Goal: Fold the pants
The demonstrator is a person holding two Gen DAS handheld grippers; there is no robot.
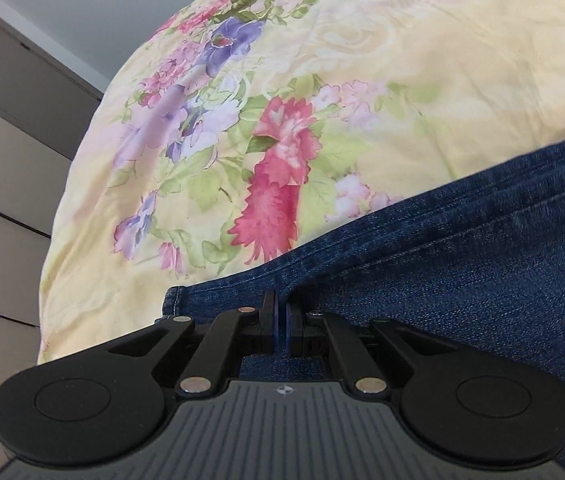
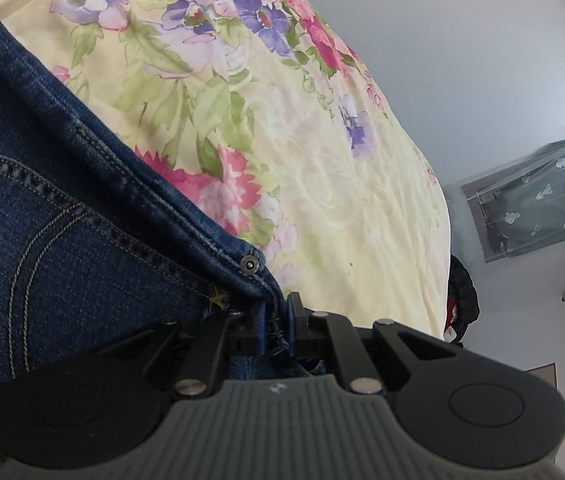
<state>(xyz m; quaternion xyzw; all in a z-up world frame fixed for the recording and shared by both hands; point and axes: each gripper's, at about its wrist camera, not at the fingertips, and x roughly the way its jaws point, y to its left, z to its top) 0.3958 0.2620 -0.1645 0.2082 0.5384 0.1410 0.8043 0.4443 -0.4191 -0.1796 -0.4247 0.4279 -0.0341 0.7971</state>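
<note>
Dark blue denim pants [image 1: 462,264] lie on a yellow floral bedsheet [image 1: 422,80]. My left gripper [image 1: 281,308] is shut on the pants' edge near a corner of the fabric, with denim running off to the right. In the right wrist view the pants [image 2: 62,240] fill the left side, showing the waistband, a rivet [image 2: 249,265] and pocket stitching. My right gripper [image 2: 275,312] is shut on the waistband corner just below the rivet, frayed threads between its jaws.
The floral sheet [image 2: 322,160] spreads beyond the pants in both views. Grey cabinet doors [image 1: 6,140] stand left of the bed. A white wall with a patterned grey cover [image 2: 538,200] and a dark garment [image 2: 462,292] are beyond the bed's right edge.
</note>
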